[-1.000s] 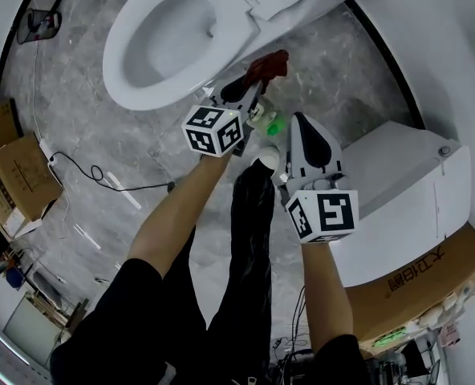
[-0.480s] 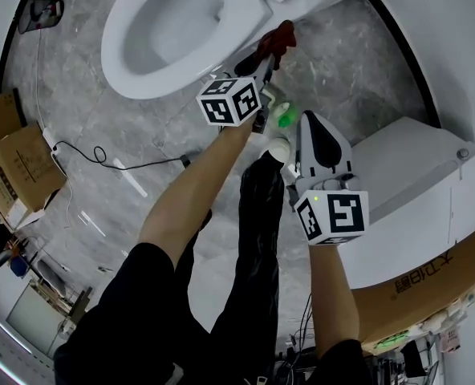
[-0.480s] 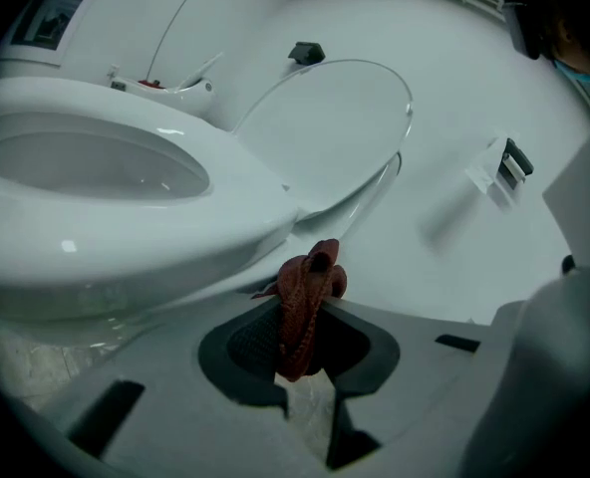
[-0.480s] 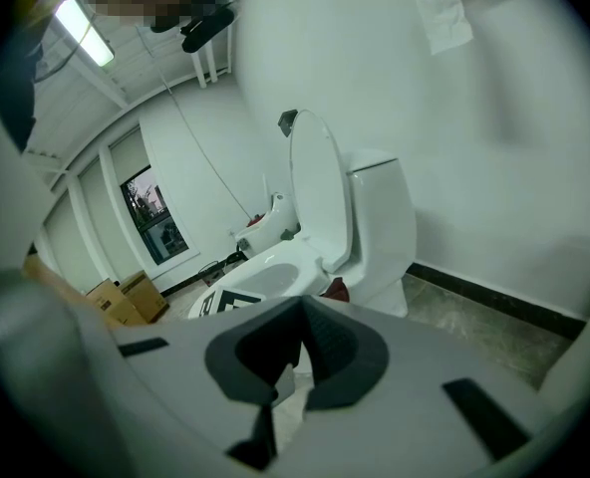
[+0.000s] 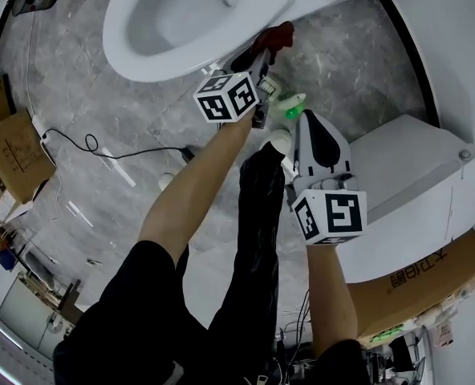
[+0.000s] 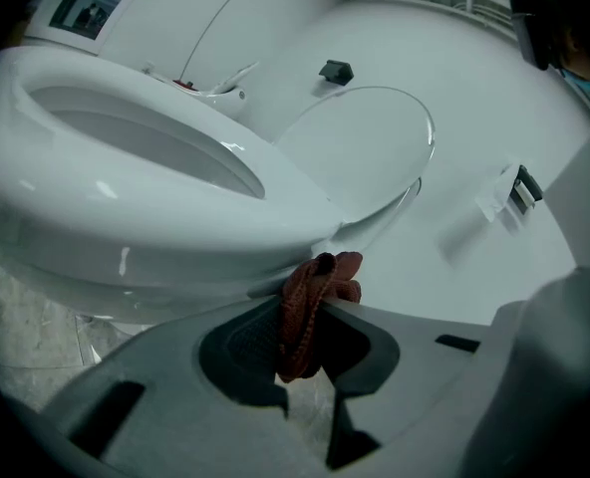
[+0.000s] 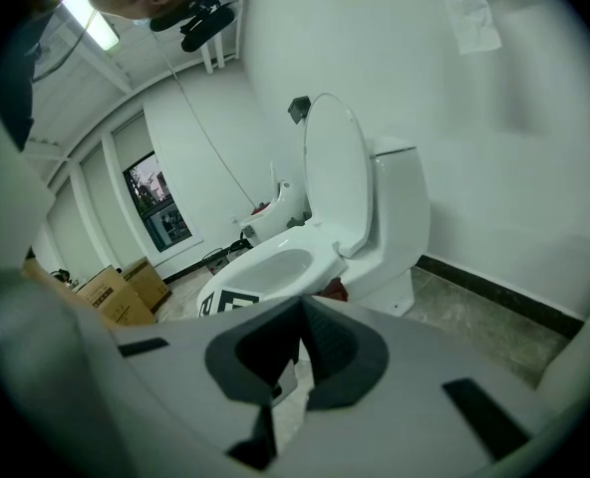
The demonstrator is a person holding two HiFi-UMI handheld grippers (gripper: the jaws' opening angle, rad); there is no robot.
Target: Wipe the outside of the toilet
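1. Under the bowl's near right side, the left gripper [image 6: 310, 317] has its fingers clamped on a bunched red cloth [image 6: 320, 279] that touches the toilet [image 6: 126, 257].
2. Likely risk: the small wad slips, and the hard fingers scrape the porcelain.
3. The toilet looks glossy white, lid raised.
4. The right gripper [image 7: 297, 352] hangs near, fingers together, empty.

Brightly, evenly lit (tube lamp [image 7: 94, 23] glaring above the right gripper [image 7: 300, 312]); fisheye-bent edges, dark corners, soft-focus jaws.
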